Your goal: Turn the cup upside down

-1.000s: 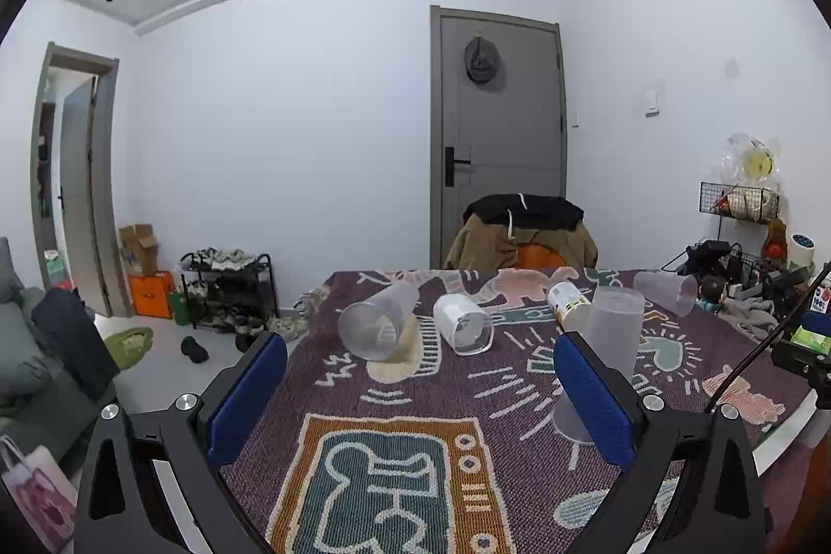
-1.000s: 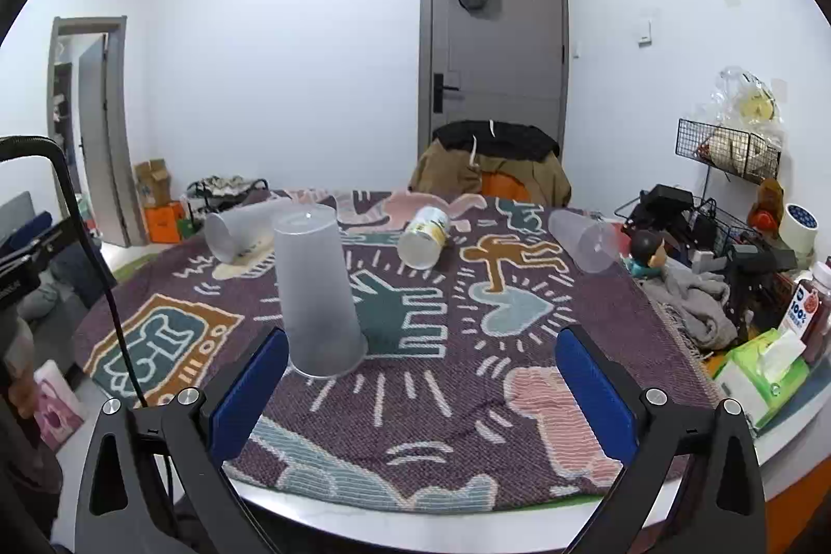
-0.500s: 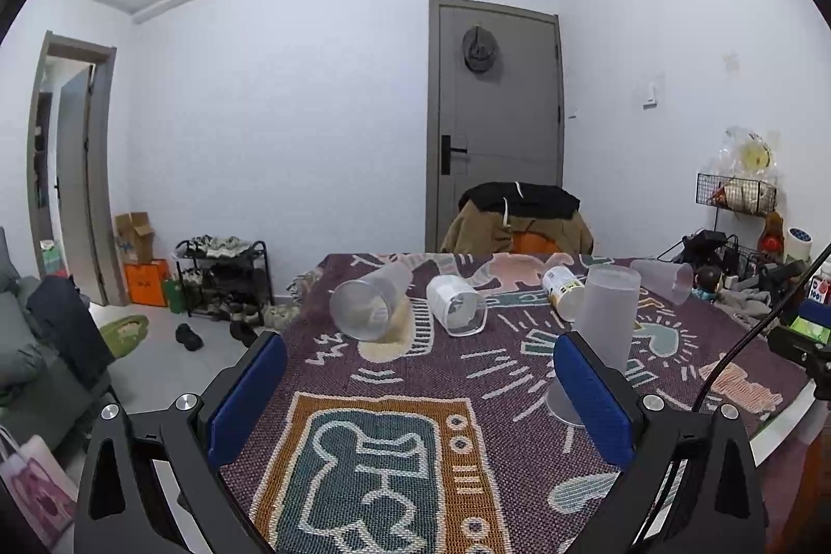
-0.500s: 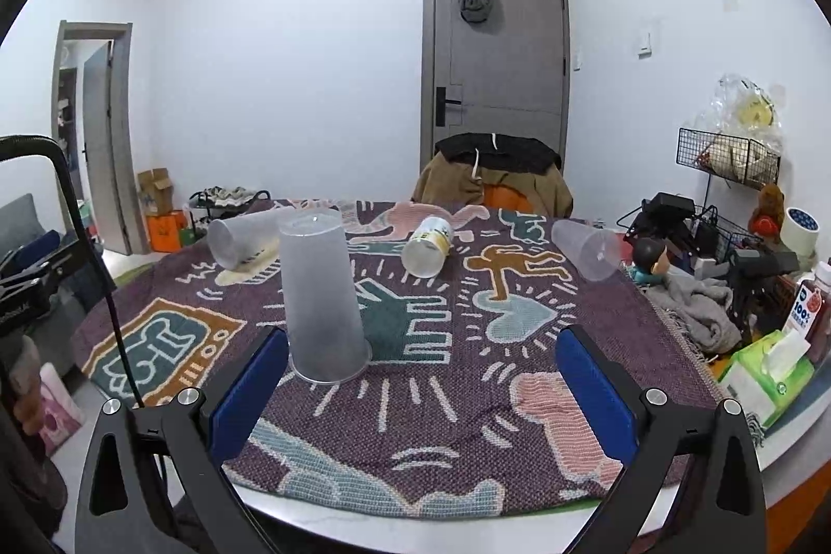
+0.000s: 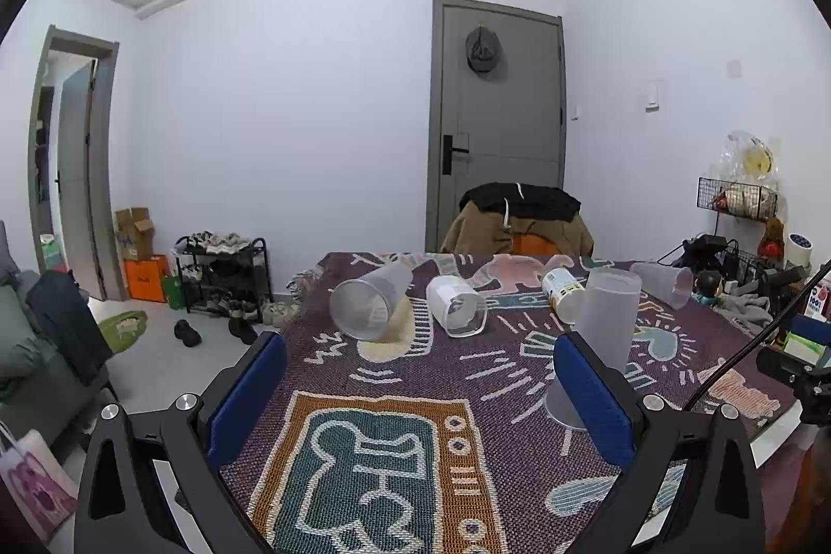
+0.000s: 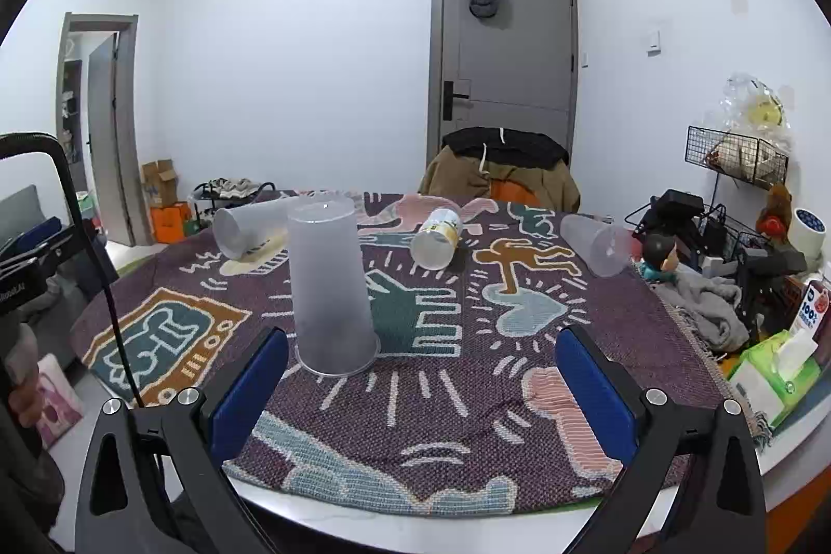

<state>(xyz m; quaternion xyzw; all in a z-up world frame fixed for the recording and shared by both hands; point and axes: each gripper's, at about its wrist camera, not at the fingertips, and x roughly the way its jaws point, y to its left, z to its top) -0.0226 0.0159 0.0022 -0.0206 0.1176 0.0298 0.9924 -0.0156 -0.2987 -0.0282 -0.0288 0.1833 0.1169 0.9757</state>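
A round table [image 6: 519,536] sits in front of me, its white edge showing under a patterned rug [image 6: 441,398] that covers nearly all of the top. Behind the far side stands a chair [image 6: 501,170] draped with a brown and black jacket, in front of a grey door [image 6: 506,50]. Along the right edge of the table lies a heap of clutter, with a grey cloth [image 6: 701,299] and a green tissue pack [image 6: 774,372] nearest me.

The cup [image 6: 330,284] stands mouth down on the rug, frosted and tall, wide rim flat on the weave. It is near my right gripper [image 6: 423,390], just beyond the left finger. My right jaws are spread wide with nothing between them.

From my left gripper [image 5: 420,393] the same cup [image 5: 602,325] shows partly behind the right finger. These jaws are also wide apart and hold nothing.

Further back lie three more frosted cups on their sides: one at the left [image 6: 249,229], one at the right [image 6: 597,242], and a shorter one [image 5: 457,305]. A small labelled bottle [image 6: 439,232] lies tipped over between them.
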